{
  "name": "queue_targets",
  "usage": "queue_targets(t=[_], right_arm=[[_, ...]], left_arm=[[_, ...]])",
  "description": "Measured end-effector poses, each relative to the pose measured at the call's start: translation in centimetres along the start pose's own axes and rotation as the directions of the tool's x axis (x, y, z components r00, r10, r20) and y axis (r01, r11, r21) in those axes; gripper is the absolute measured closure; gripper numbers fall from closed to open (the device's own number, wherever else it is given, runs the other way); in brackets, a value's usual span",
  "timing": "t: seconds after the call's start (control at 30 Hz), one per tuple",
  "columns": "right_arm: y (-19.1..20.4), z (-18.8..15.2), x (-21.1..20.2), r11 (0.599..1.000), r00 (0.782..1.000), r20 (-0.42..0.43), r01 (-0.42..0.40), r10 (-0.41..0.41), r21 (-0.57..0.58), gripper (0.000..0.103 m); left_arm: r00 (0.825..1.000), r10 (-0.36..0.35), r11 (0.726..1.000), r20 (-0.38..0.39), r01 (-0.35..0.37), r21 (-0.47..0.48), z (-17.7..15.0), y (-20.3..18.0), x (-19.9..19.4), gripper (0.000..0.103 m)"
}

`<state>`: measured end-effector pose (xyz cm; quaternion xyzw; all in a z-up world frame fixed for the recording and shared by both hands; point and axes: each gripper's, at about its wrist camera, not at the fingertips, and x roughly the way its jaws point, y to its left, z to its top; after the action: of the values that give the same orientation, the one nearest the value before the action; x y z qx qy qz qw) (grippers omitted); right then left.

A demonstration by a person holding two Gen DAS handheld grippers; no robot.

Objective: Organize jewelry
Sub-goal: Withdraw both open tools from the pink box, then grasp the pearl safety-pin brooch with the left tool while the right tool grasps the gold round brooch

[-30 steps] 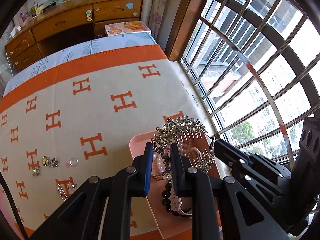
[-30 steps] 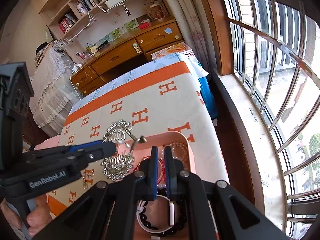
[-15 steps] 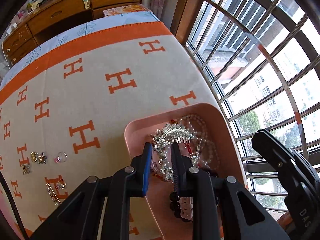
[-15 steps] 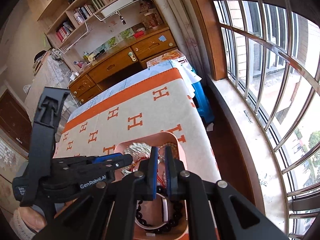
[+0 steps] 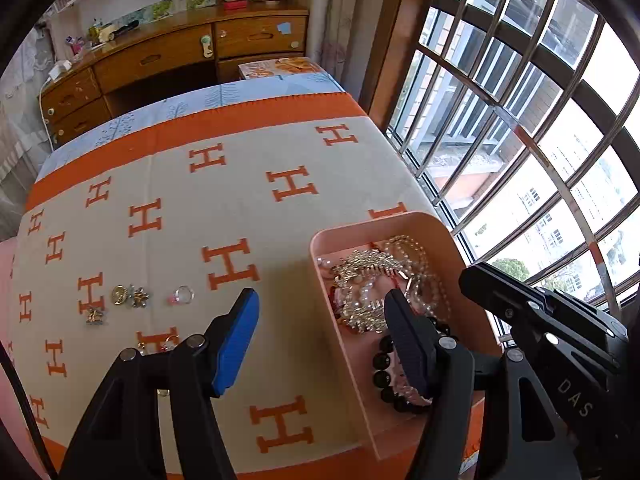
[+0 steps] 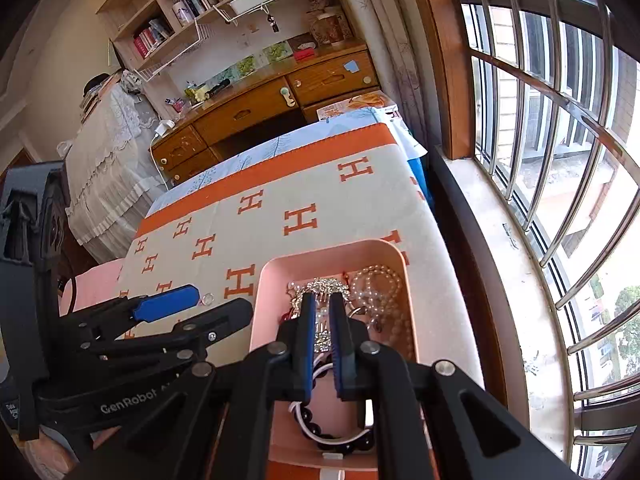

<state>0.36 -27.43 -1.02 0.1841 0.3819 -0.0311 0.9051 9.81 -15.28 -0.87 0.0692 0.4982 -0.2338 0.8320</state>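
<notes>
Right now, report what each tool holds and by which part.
Nothing is held. The left tool, its jaws just opened, has left the silver hair comb lying in the pink tray. The right tool is shut, empty.

matt pink plastic tray [image 5: 404,222], woven blanket [image 5: 240,200], prob. metal hair comb [image 5: 368,266]
</notes>
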Motion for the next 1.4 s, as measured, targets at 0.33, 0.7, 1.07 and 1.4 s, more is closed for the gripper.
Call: queue_targets(t=[0.33,0.7,1.07,1.4], right_arm=[[4.1,-1.0,0.7,0.997,0.998,-0.044,-0.046,0.043,-0.062,0.096],[11.9,-1.5,3.7,0.968,0.987,-0.135,-0.12,0.092,-0.222,0.096],[13.8,-0.7,9.5,0.972,0.958,-0.268,-0.149,0.096,-0.183,0.096],[13.2,-0.5,10.7,0.975,0.952,-0.288,-0.151,0.099,-0.163,0.096]], left_arm=[[0.985,0.162,0.978,0.05,-0.154,-0.142,-3.8,9.8,-4.2,0.038],[0.968,0.251,0.903,0.026,-0.225,-0.365,-8.3,21.6,-7.2,0.038],[0.989,0.141,0.932,-0.047,-0.149,-0.33,-9.3,20.4,-3.0,0.038],[0.99,0.033,0.95,-0.135,-0.073,-0.304,-8.2,16.8,2.5,0.038]])
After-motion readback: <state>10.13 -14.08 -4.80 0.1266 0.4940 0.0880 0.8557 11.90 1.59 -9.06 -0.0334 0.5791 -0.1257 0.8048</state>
